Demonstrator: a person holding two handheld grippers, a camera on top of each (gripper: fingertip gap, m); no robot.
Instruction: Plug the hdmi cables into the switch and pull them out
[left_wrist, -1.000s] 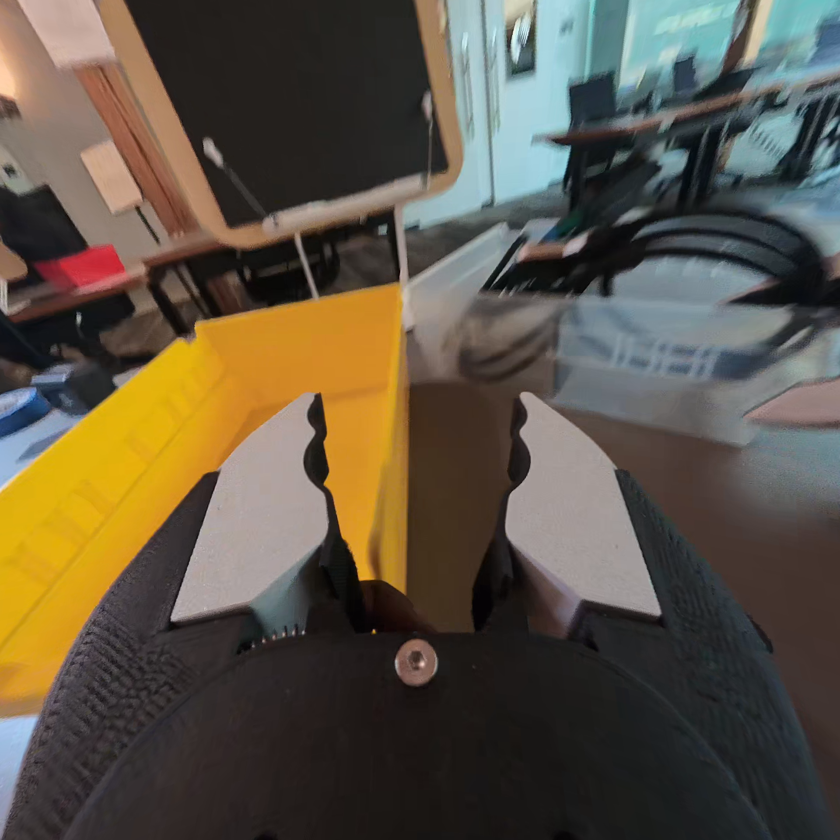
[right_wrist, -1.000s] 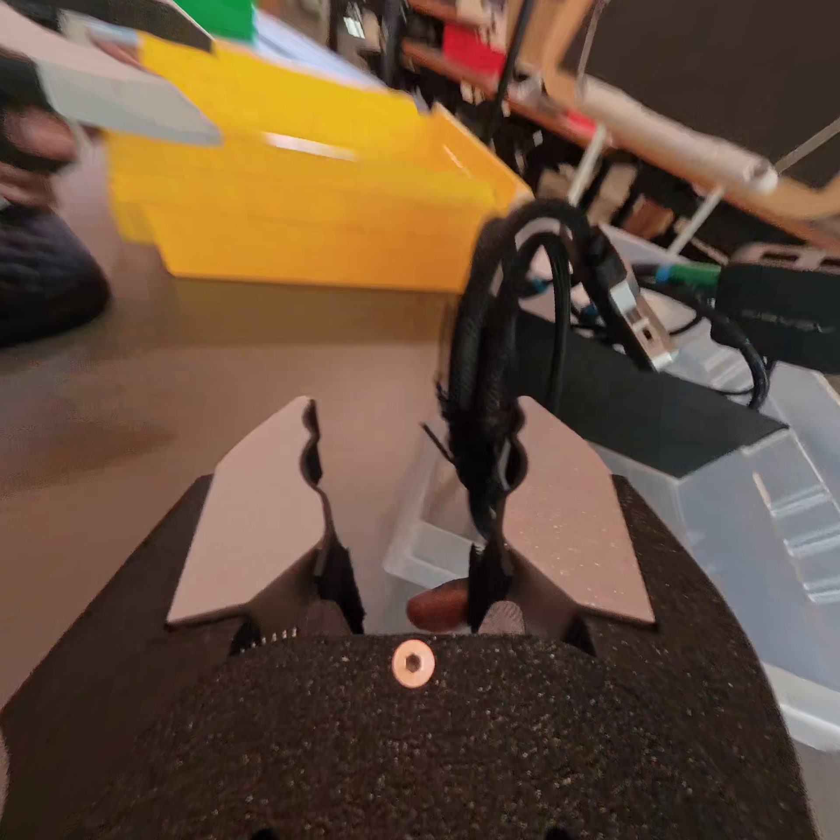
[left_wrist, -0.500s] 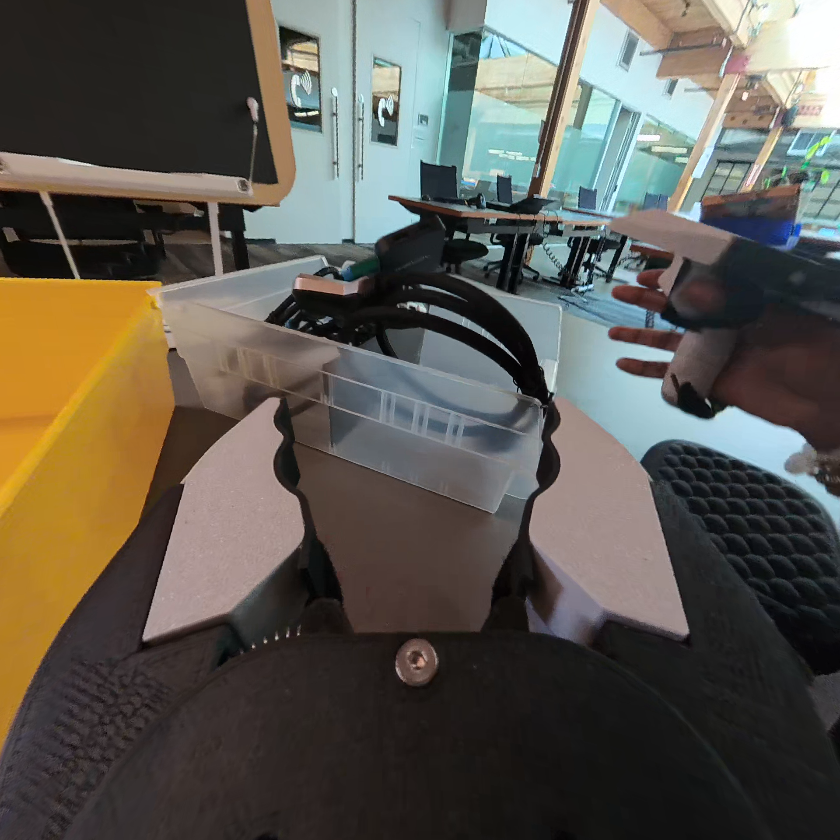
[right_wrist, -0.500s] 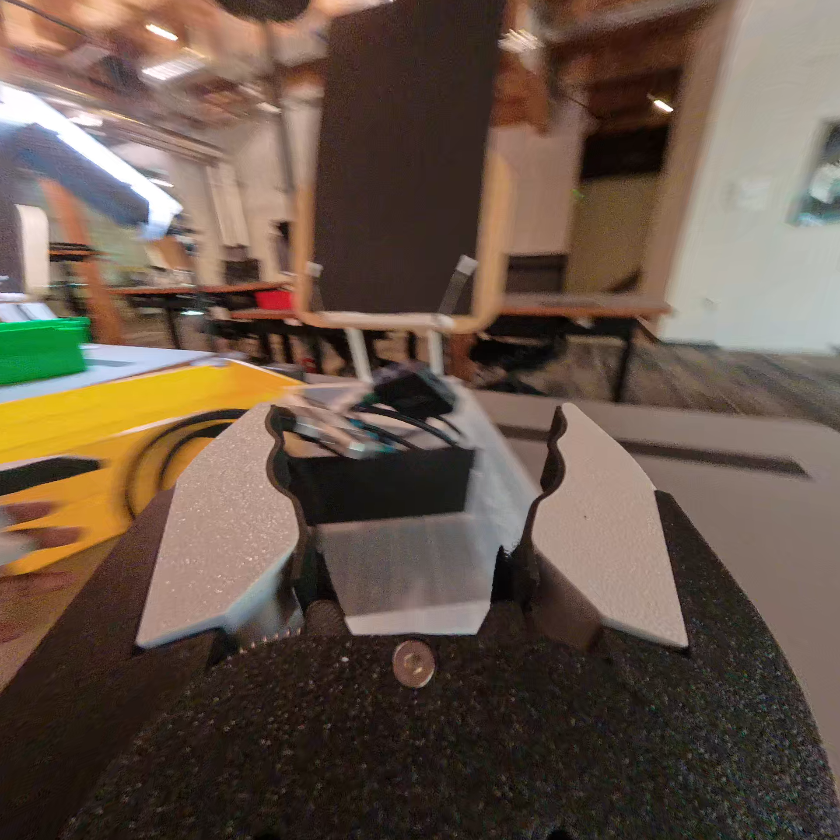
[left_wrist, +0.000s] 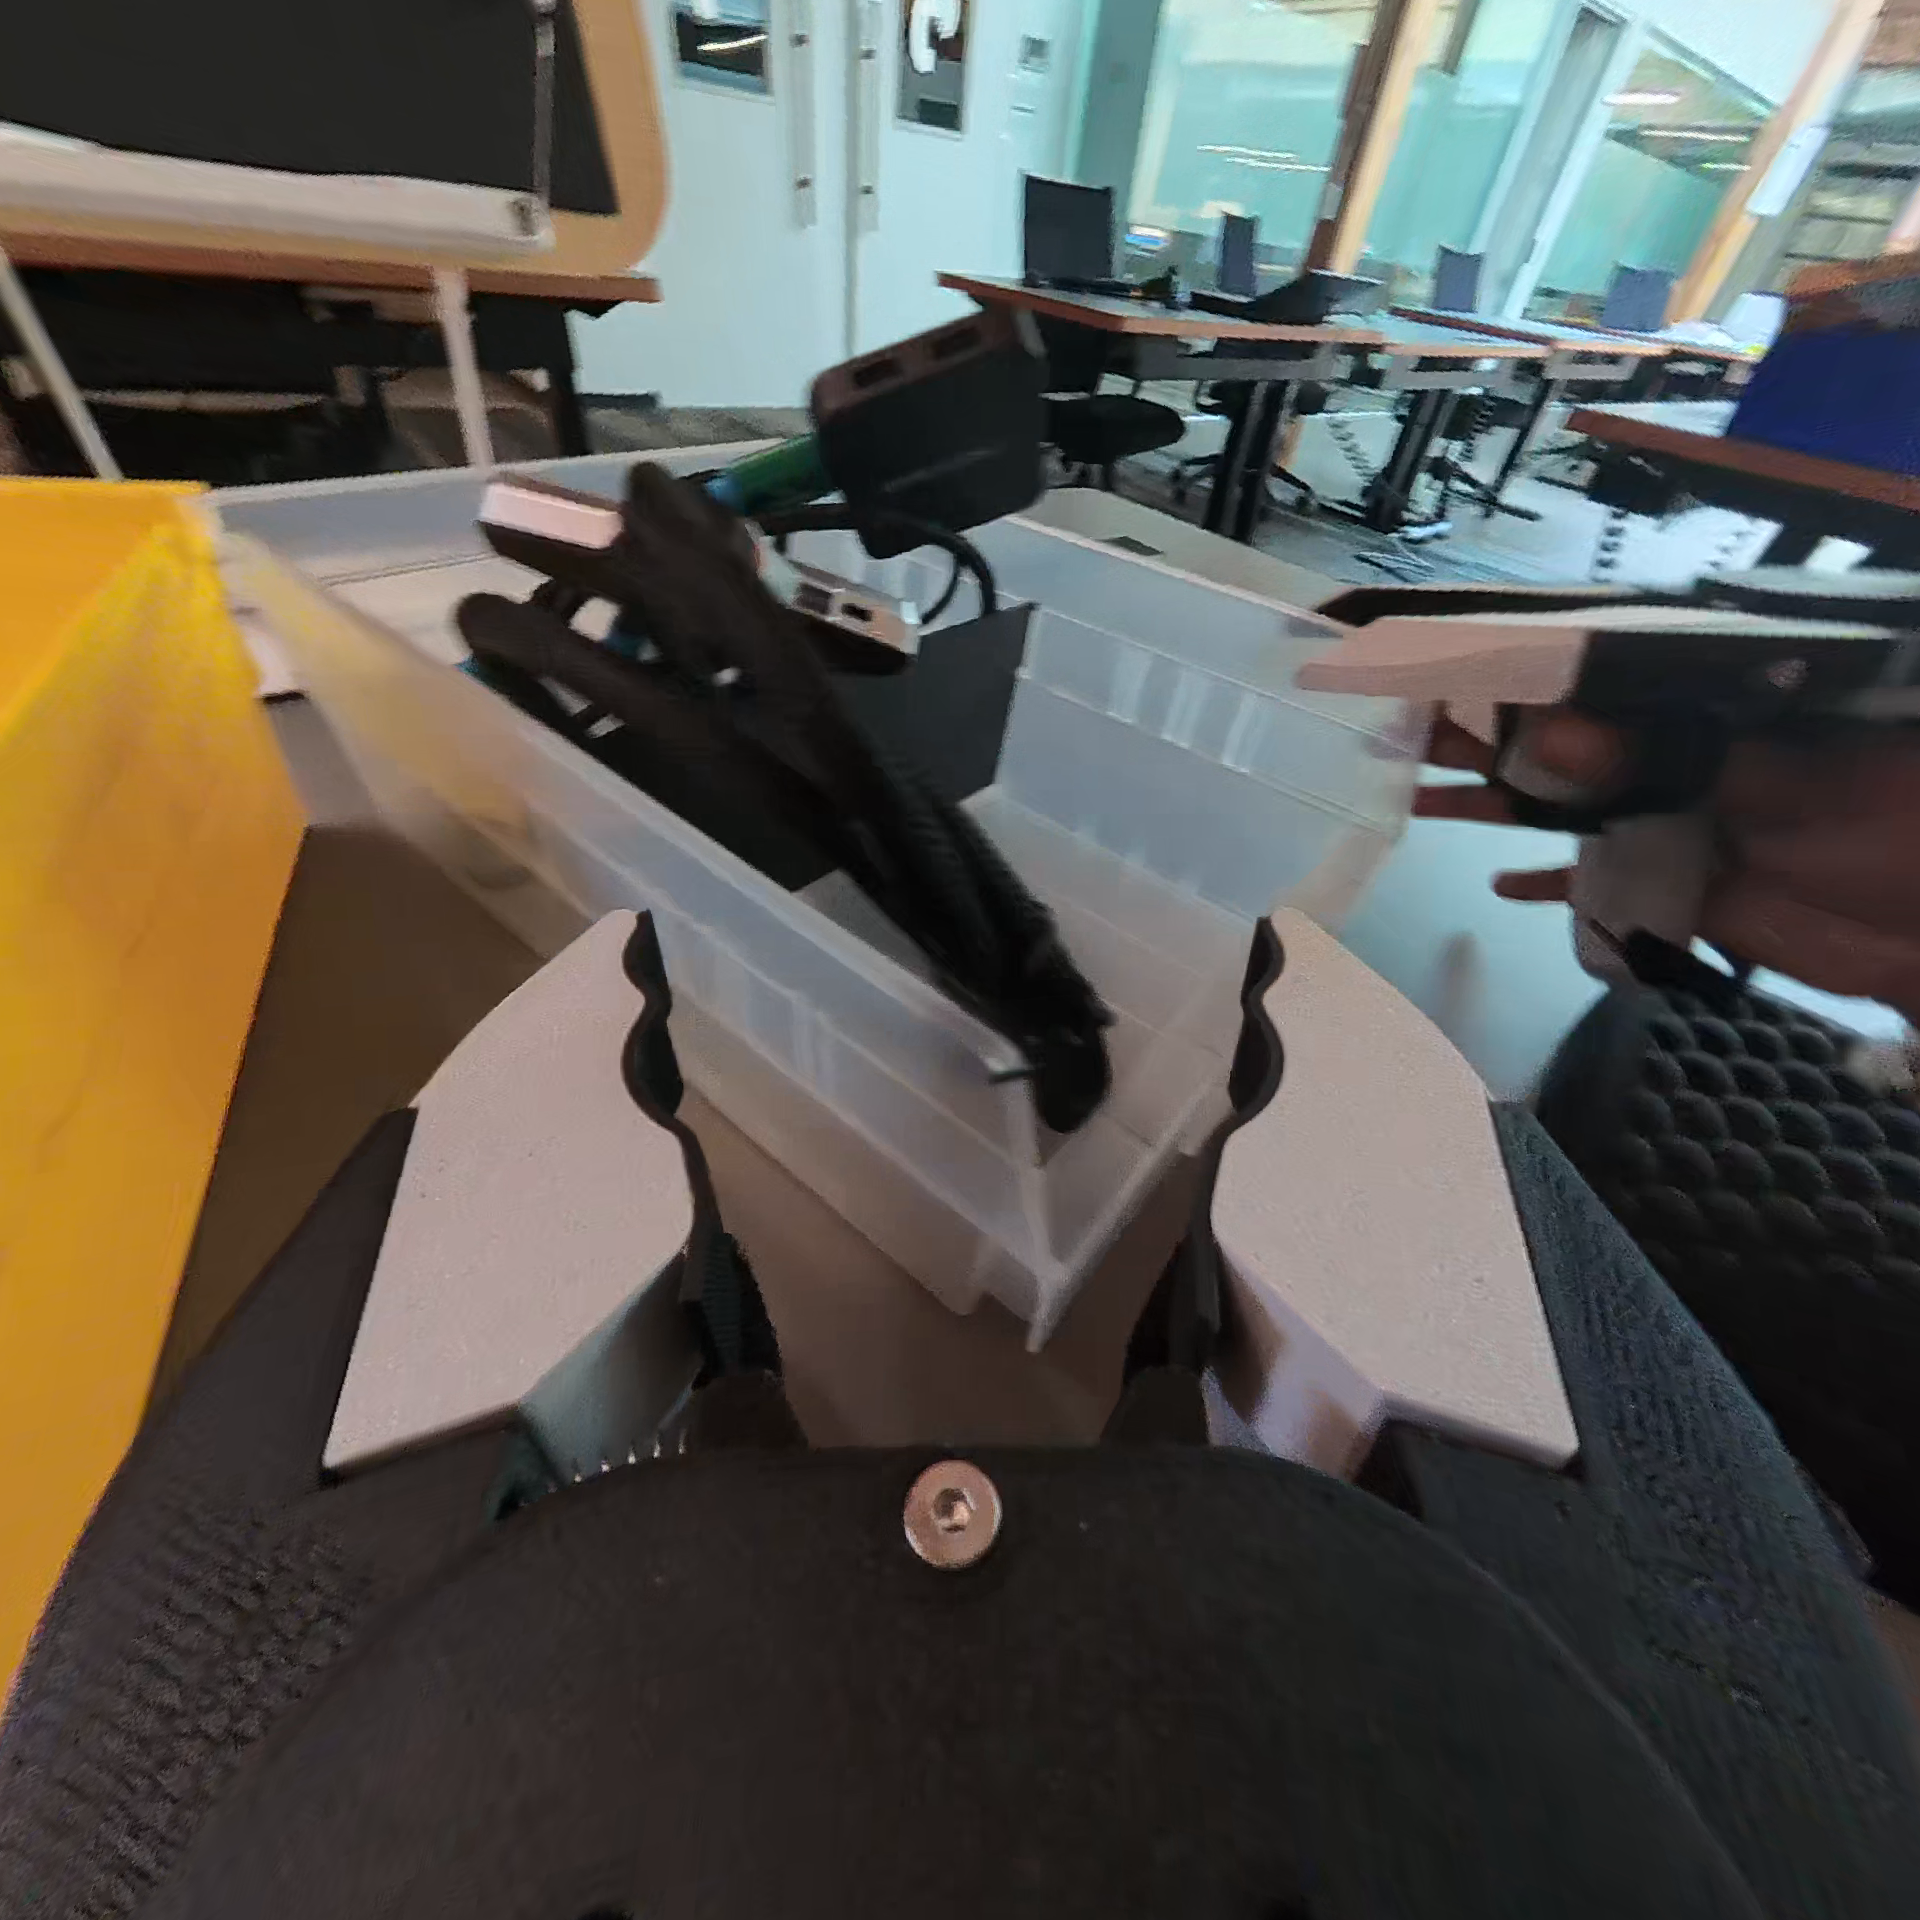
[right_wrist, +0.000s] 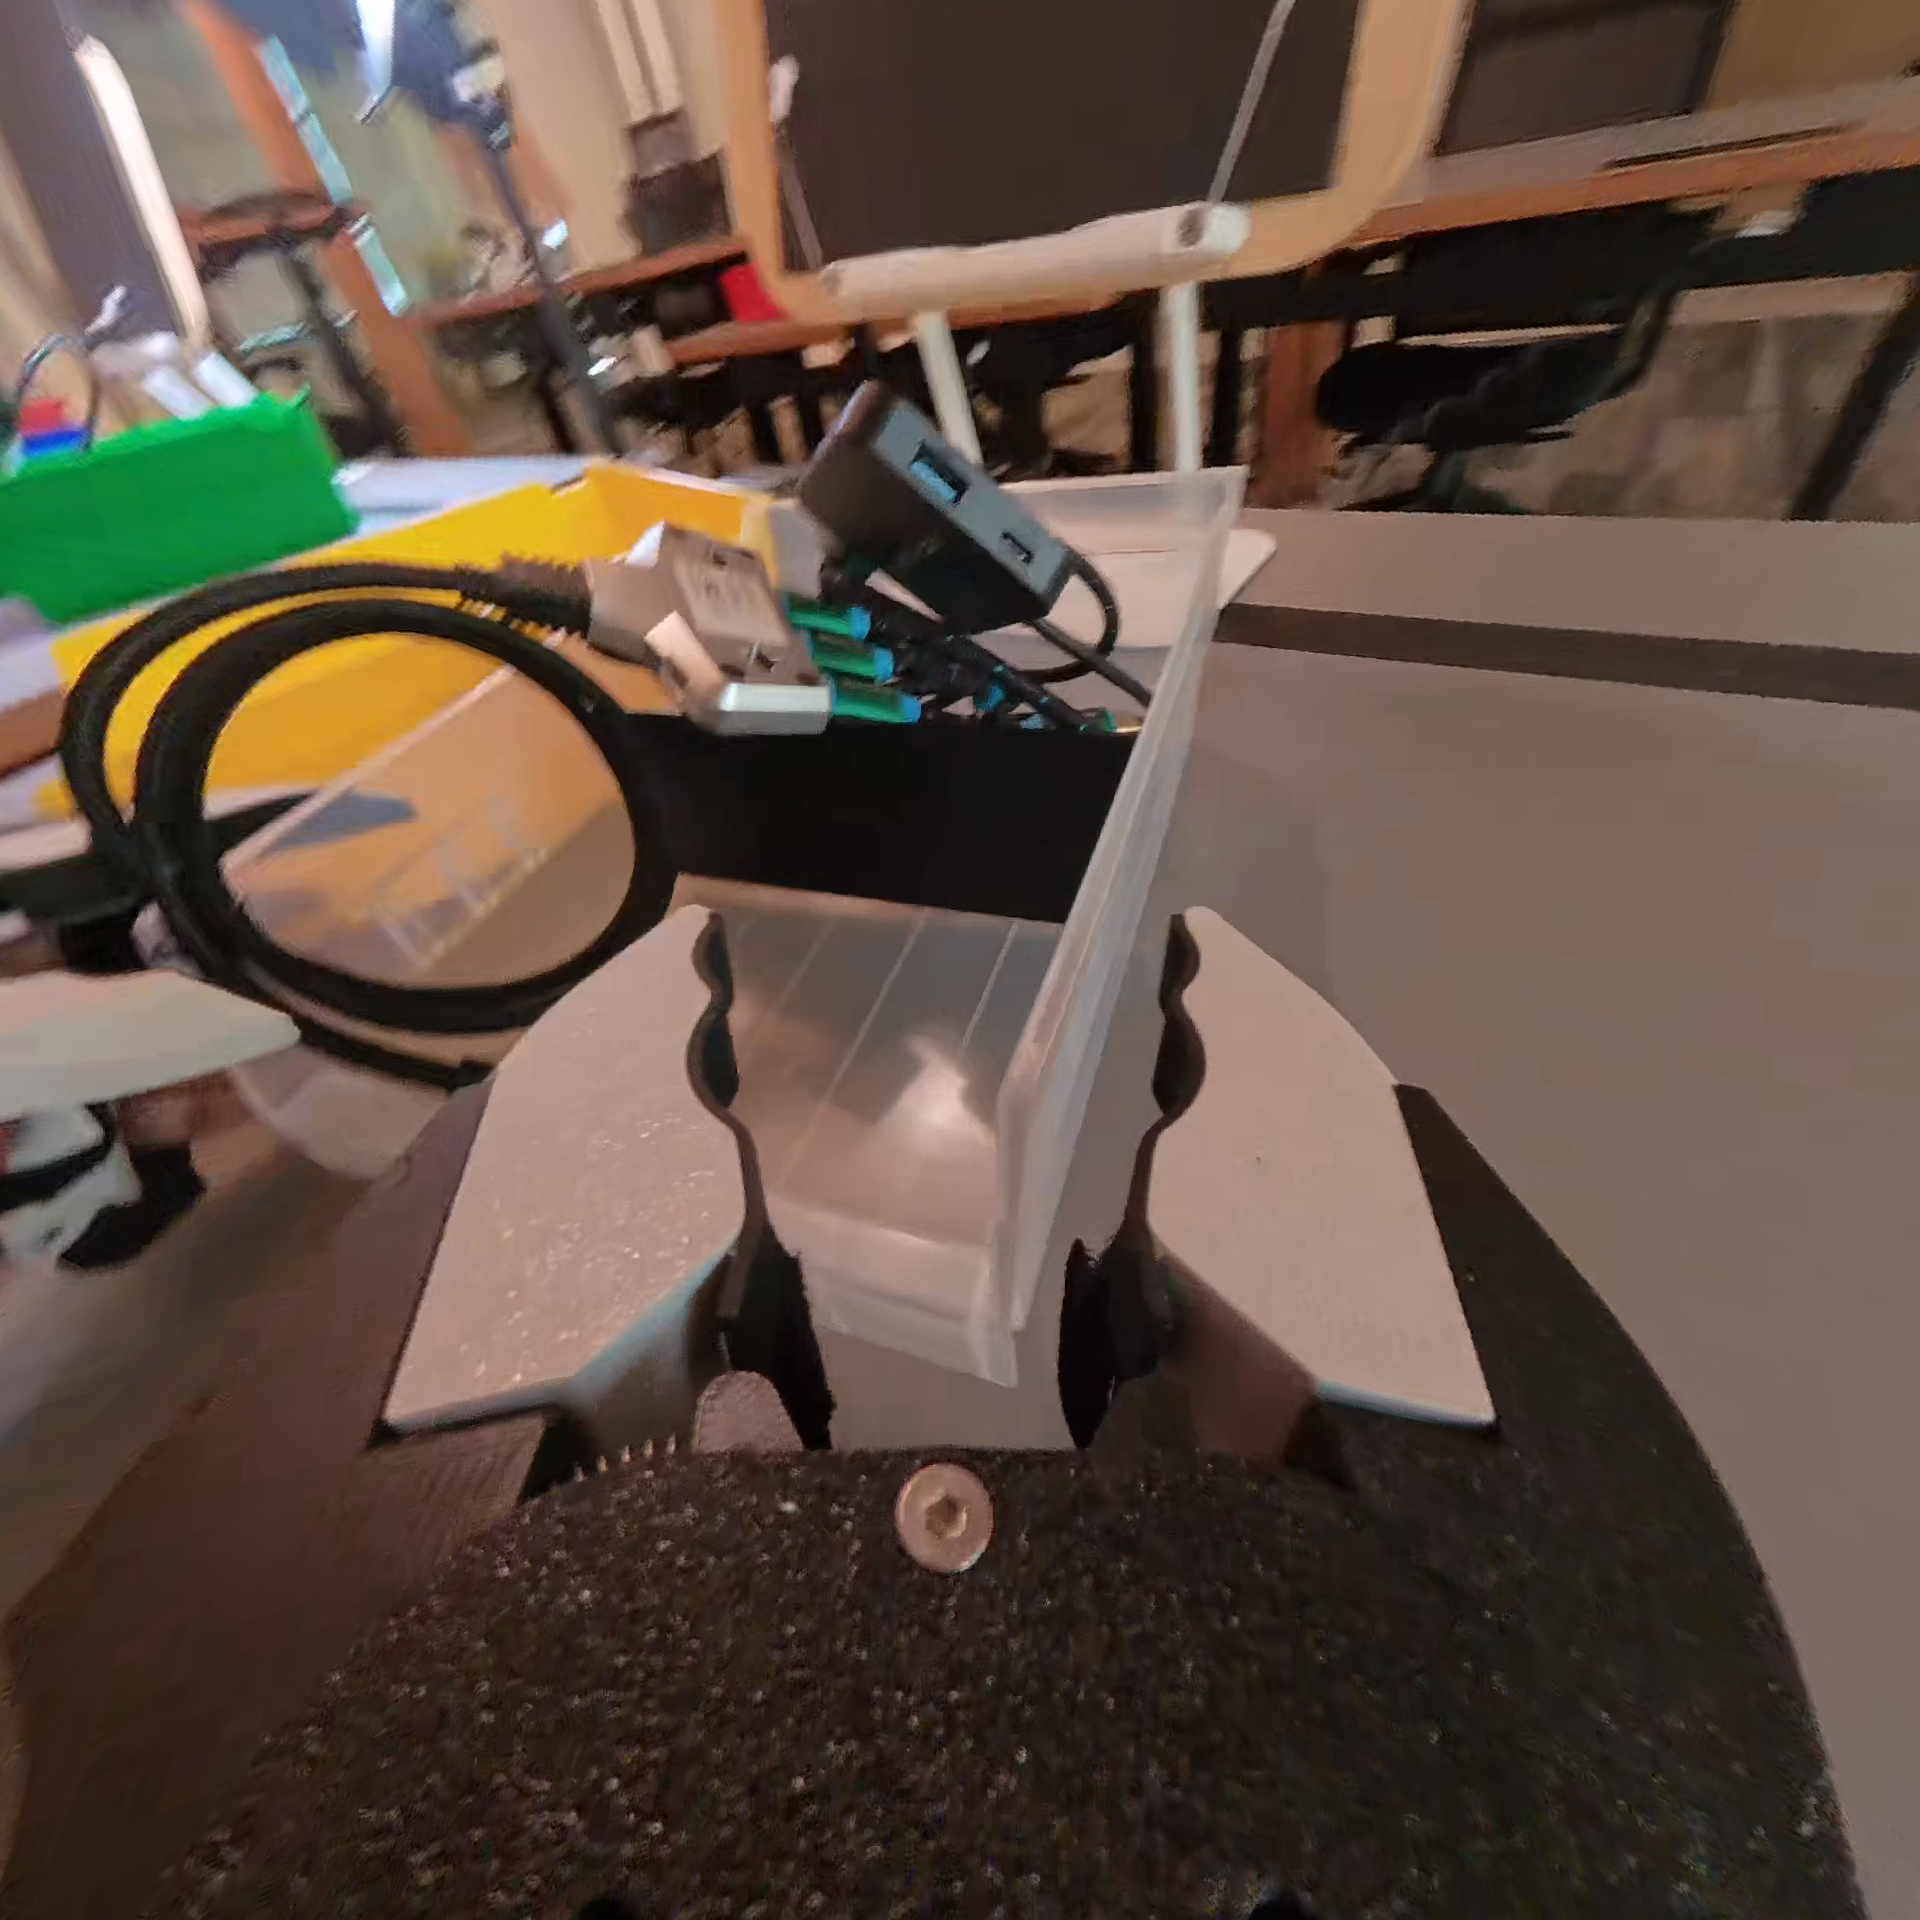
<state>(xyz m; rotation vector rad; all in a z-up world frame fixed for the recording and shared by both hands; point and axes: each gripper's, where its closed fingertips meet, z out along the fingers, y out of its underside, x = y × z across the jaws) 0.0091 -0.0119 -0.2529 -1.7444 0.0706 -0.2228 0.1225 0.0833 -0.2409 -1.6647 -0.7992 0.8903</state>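
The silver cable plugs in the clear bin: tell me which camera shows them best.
The right wrist view. The silver plugs lie side-on in a cluster above the clear bin, with green-blue connectors beside them. The left wrist view shows only one silver plug end, partly behind the black cable bundle.

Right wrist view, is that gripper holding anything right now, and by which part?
Nothing is held. The right gripper is open, its fingers either side of the clear bin corner.

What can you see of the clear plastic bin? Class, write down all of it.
The clear plastic bin is a translucent, frosted, ribbed tray with an open top, resting on the table beside a yellow bin. A black divider crosses it. Looped black cables hang over its rim; silver plugs and a black hub poke out. Both grippers' open jaws frame its corners without touching.
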